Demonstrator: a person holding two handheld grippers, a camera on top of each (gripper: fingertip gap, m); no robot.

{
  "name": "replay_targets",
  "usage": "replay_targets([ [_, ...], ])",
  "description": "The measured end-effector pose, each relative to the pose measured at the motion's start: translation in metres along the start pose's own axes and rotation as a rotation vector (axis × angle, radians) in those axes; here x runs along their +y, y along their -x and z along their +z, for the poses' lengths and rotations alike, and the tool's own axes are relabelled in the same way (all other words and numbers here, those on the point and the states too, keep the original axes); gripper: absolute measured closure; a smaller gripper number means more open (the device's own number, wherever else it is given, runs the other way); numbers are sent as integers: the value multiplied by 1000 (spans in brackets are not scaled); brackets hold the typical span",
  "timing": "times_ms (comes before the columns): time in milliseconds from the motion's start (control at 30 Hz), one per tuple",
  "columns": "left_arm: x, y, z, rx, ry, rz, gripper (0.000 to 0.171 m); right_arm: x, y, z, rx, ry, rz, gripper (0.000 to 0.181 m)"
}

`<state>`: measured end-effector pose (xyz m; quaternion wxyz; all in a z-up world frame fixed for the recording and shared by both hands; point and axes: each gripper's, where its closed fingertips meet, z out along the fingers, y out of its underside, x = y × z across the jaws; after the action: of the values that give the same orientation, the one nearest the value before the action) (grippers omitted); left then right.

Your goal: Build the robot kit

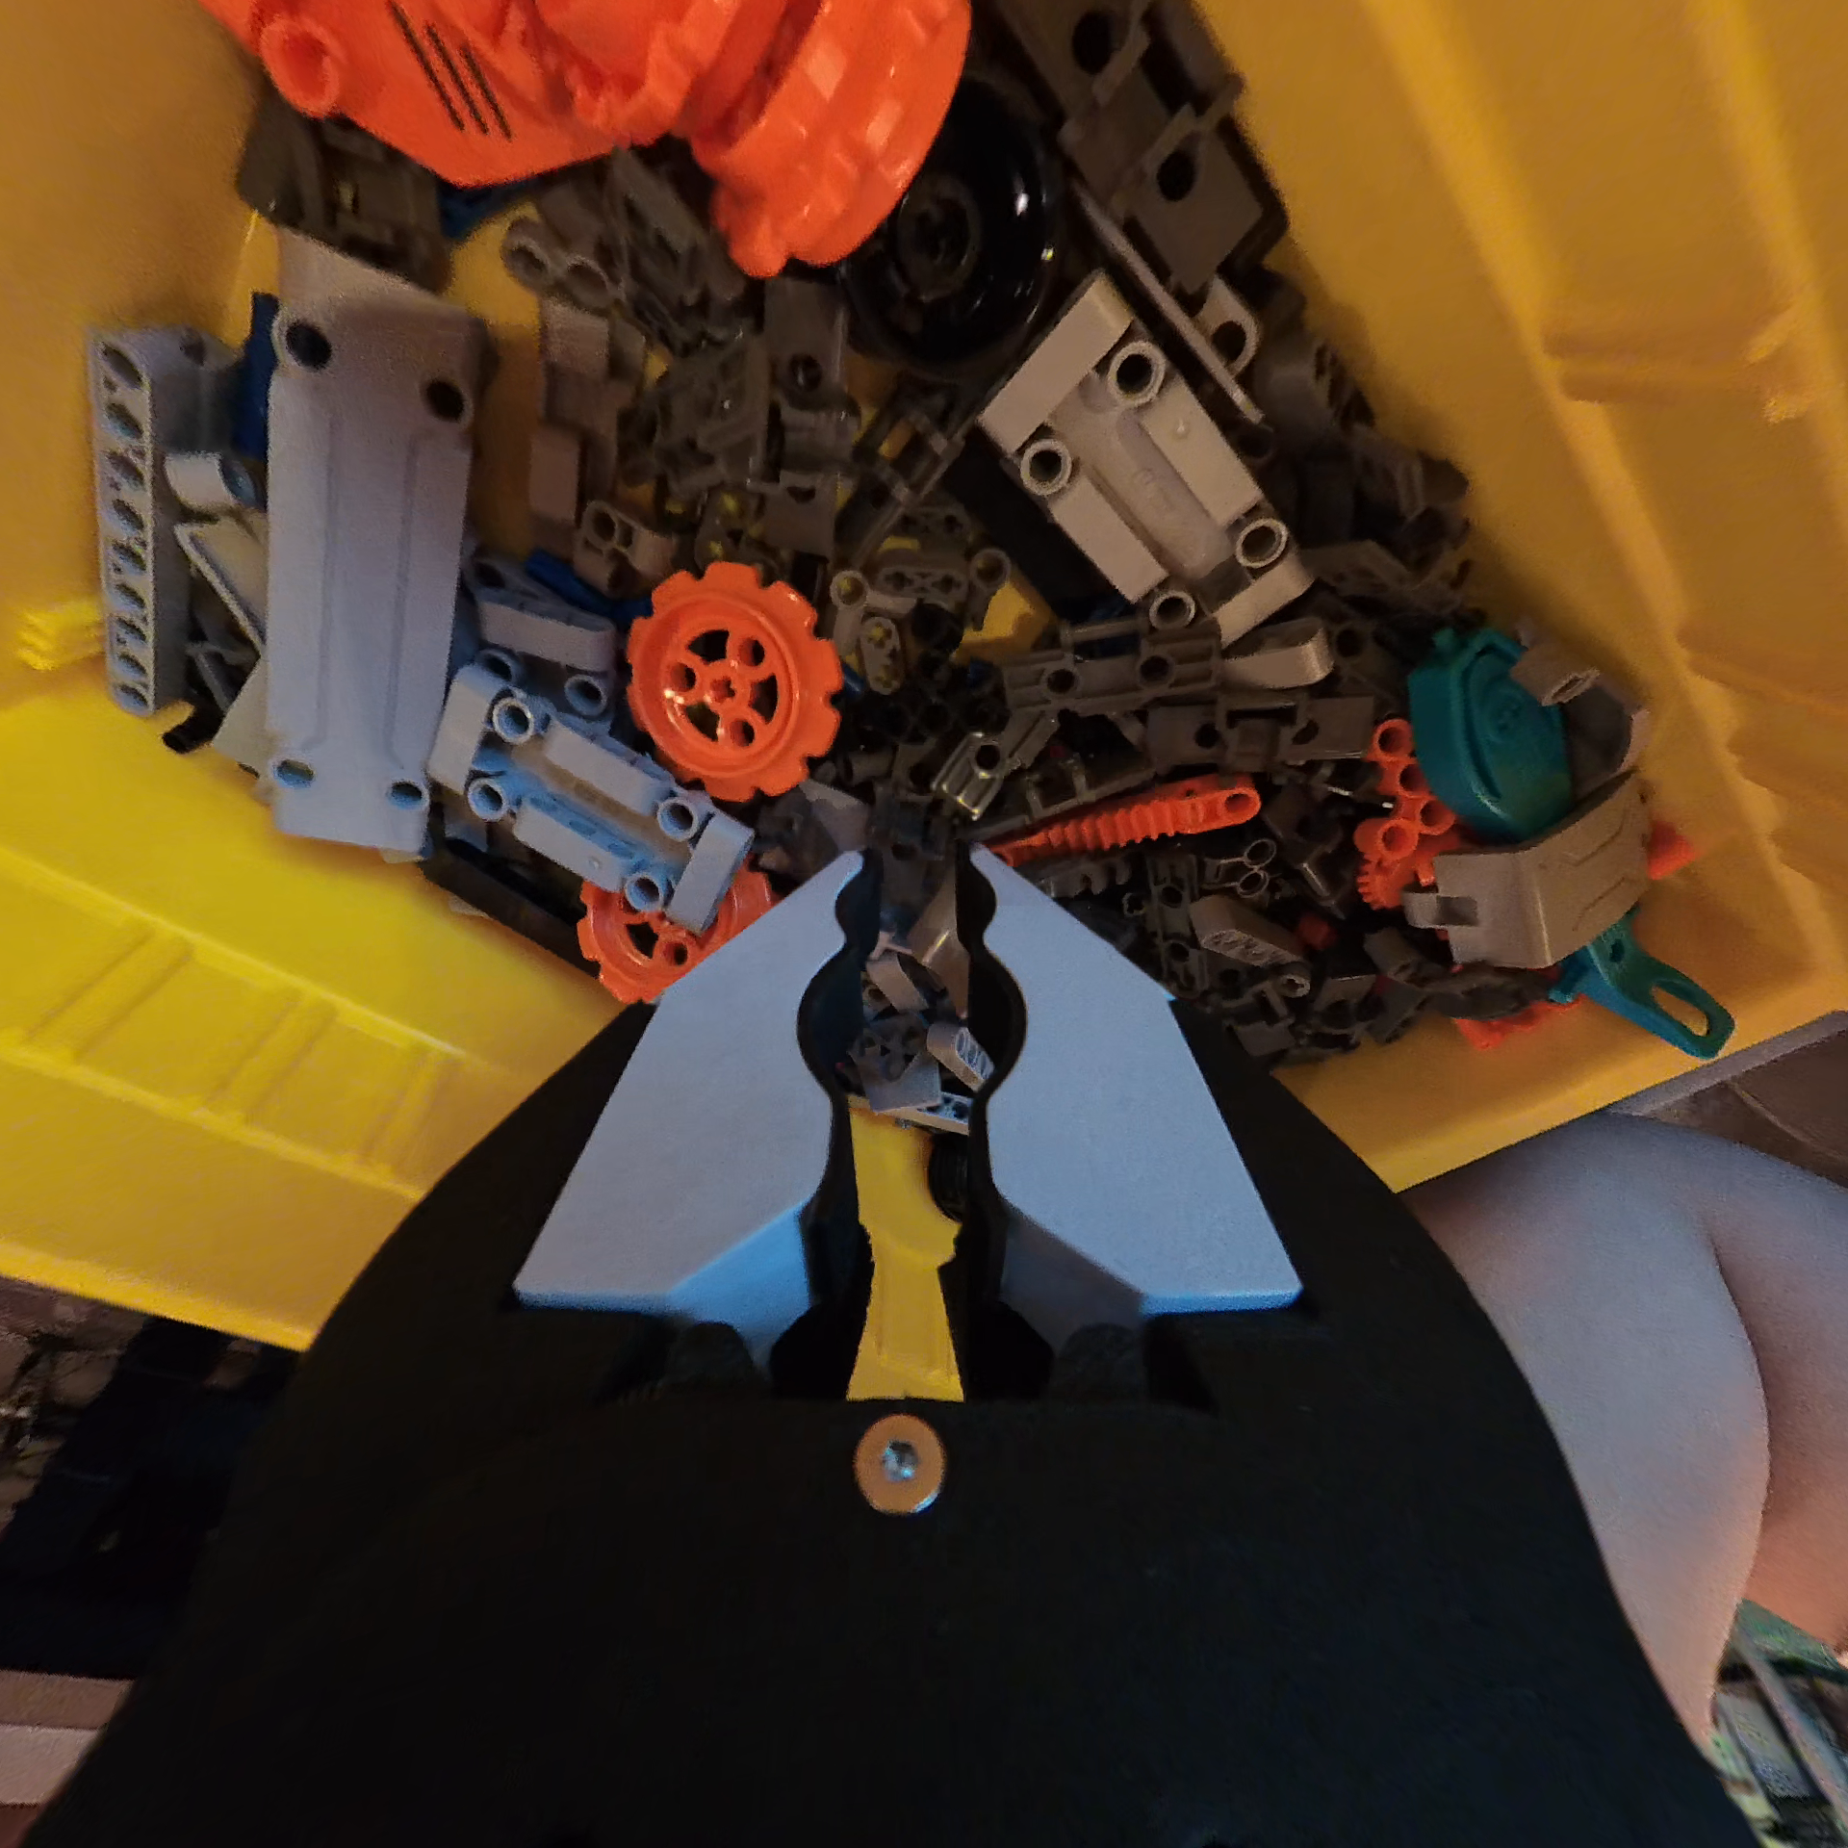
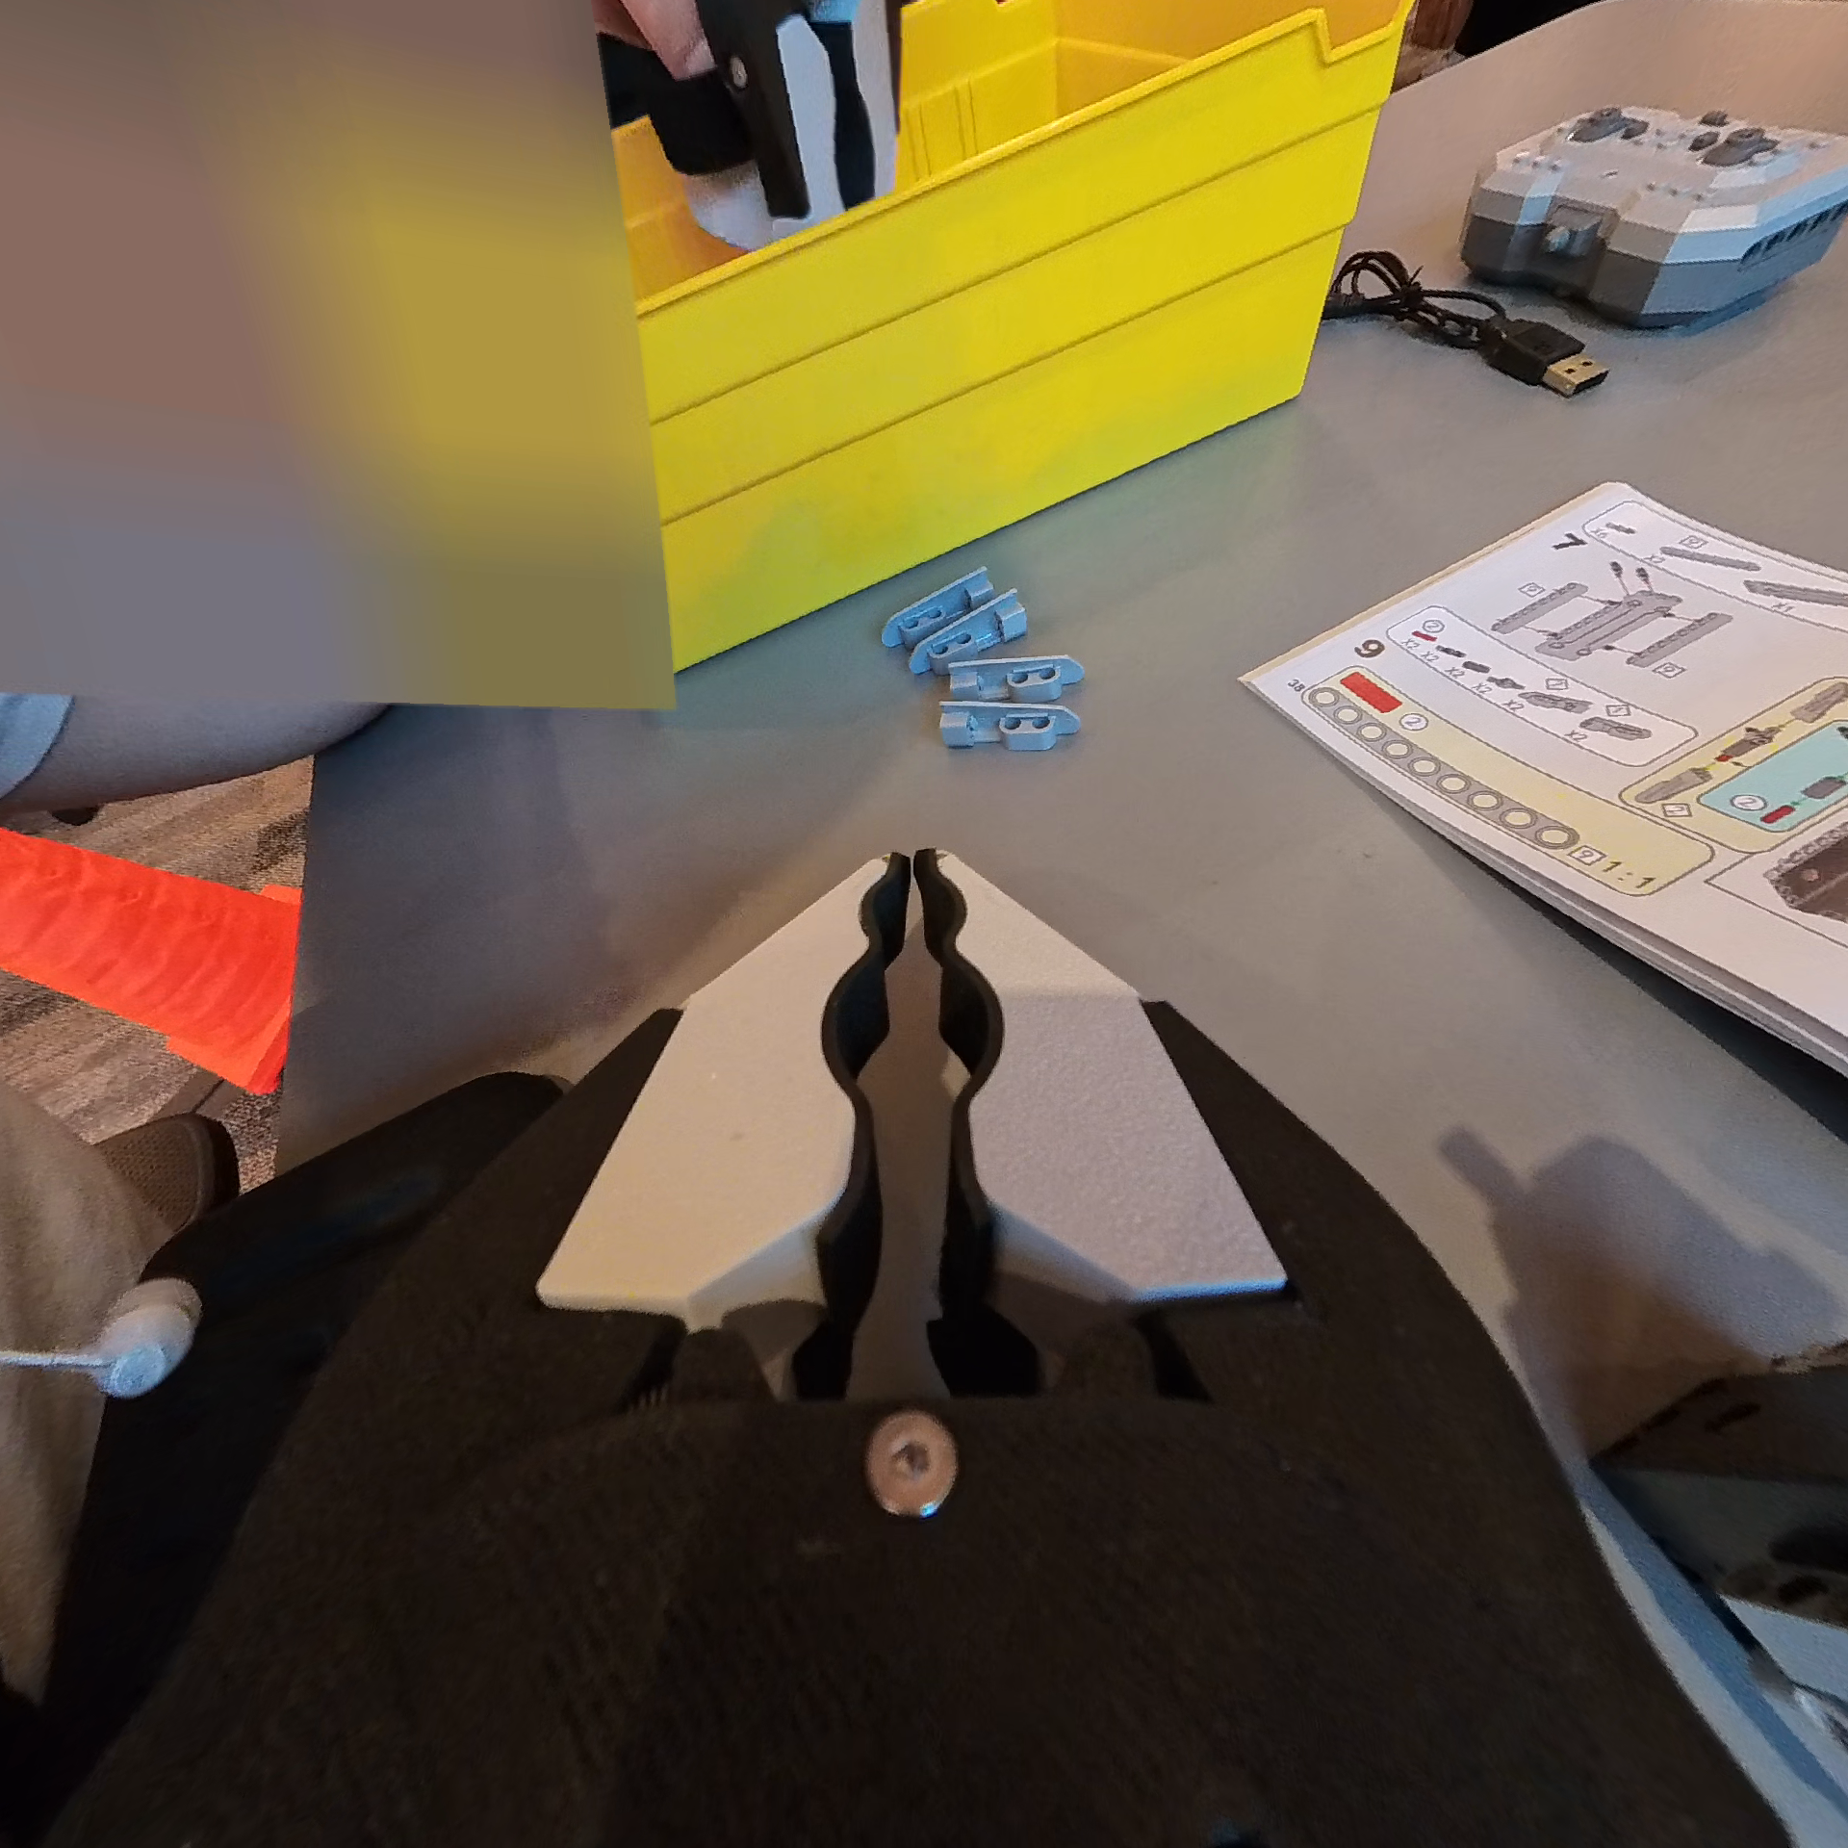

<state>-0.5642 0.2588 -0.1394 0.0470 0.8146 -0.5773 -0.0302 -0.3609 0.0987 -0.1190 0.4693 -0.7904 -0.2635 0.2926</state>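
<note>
Left gripper (image 1: 912,870) is seen inside the yellow bin (image 1: 250,1050), its jaws slightly apart over a heap of grey, black and orange toy construction parts, with nothing clamped. An orange toothed wheel (image 1: 733,680) lies just left of the fingertips. Right gripper (image 2: 913,862) is held above the grey table (image 2: 1250,950), jaws nearly together and empty. Four small light-blue pieces (image 2: 985,662) are laid out beside the bin; an instruction booklet (image 2: 1600,760) lies farther right.
</note>
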Motion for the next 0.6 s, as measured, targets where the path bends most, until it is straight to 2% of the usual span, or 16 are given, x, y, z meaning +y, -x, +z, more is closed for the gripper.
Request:
replay_targets([
  [300,0,0,3,-44,44,40,161,0,2,-1,-15,-1,8,180],
  [400,6,10,-5,-119,57,4,165,0,2,-1,-18,-3,11,180],
  [433,7,16,-10,-160,51,-16,171,0,2,-1,-19,-3,12,180],
  [500,4,31,-19,-245,27,-74,171,0,2,-1,-20,-2,15,180],
  [600,-16,32,-25,-202,-90,-104,171,0,3,-2,-22,-2,17,180],
])
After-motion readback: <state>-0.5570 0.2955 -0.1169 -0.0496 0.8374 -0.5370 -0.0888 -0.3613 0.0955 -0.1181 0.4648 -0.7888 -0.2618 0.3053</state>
